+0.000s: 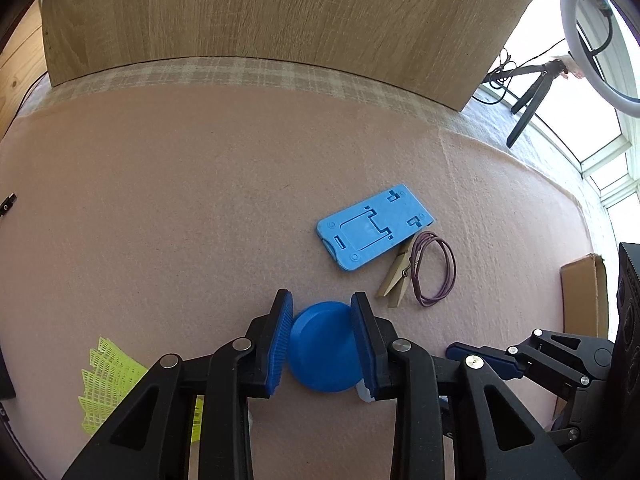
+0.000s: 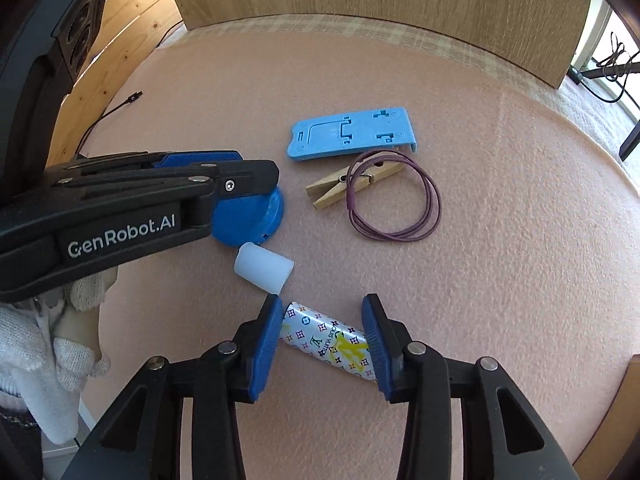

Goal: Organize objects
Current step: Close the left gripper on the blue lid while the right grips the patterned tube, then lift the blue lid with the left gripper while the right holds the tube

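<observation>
My left gripper points down at the pink felt mat and is shut on a round blue disc, a pad pressed on each side. In the right wrist view the left gripper covers half of the blue disc. My right gripper holds a white tube with a coloured monogram print lying slantwise on the mat; both its ends meet the pads. A white plastic cap lies between disc and tube. One of the right gripper's fingers shows at the lower right.
Beyond the grippers lie a light-blue phone stand, a wooden clothespin and a purple cord loop. A yellow shuttlecock sits at the left. A wooden board stands at the back, a cardboard box at the right.
</observation>
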`<state>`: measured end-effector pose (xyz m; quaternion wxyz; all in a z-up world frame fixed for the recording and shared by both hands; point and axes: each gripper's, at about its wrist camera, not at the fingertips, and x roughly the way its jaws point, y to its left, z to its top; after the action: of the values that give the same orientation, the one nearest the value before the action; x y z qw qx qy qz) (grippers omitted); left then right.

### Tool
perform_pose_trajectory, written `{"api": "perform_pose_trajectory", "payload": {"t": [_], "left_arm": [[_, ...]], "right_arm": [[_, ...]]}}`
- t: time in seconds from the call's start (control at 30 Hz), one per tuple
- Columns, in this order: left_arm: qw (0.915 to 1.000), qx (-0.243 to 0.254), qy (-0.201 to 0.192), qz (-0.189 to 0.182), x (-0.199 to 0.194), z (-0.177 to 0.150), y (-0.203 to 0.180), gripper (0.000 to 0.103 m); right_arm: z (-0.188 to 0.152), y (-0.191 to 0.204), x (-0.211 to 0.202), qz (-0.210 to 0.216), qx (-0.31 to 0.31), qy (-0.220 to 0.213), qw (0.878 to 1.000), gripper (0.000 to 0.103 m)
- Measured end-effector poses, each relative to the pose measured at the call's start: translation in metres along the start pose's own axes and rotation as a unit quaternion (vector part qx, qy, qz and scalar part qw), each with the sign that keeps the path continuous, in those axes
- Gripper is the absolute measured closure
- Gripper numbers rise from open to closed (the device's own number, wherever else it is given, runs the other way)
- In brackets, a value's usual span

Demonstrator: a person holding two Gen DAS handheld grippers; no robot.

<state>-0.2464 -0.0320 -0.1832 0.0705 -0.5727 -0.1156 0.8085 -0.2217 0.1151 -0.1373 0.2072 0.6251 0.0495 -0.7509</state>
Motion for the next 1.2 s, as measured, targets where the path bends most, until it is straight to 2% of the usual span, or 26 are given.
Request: {"api": "perform_pose_trajectory", "payload": {"t": [0.33, 0.53, 0.77, 0.83, 1.0, 1.2], "left_arm": [[0.9993, 0.033, 0.013, 0.016, 0.000, -0.007, -0.019, 0.070], [0.9993, 0.033, 0.010, 0.011, -0.012, -0.036, -0.022, 0.069], [0.9994, 0.032, 0.002, 0.010, -0.028, -0.067, -0.029, 0.070], [0.9995, 0.027, -0.010, 0.015, -0.036, -0.066, -0.028, 0.070], [0.9991, 0.019, -0.029, 0.023, -0.037, -0.039, -0.030, 0.070], [0.9988, 0.037, 0.007, 0.031, -0.004, -0.016, -0.038, 0.070]], "right_arm": [[-0.049, -0.036, -0.021, 0.002, 0.015, -0.002, 1.000, 0.067], [-0.067, -0.053, -0.030, -0.002, 0.023, -0.007, 1.000, 0.067], [-0.070, -0.057, -0.033, -0.005, 0.027, -0.011, 1.000, 0.067], [-0.071, -0.058, -0.035, -0.007, 0.026, -0.013, 1.000, 0.067], [-0.075, -0.059, -0.038, -0.002, 0.034, -0.018, 0.999, 0.067], [-0.080, -0.059, -0.045, 0.003, 0.040, -0.027, 0.999, 0.067]]}}
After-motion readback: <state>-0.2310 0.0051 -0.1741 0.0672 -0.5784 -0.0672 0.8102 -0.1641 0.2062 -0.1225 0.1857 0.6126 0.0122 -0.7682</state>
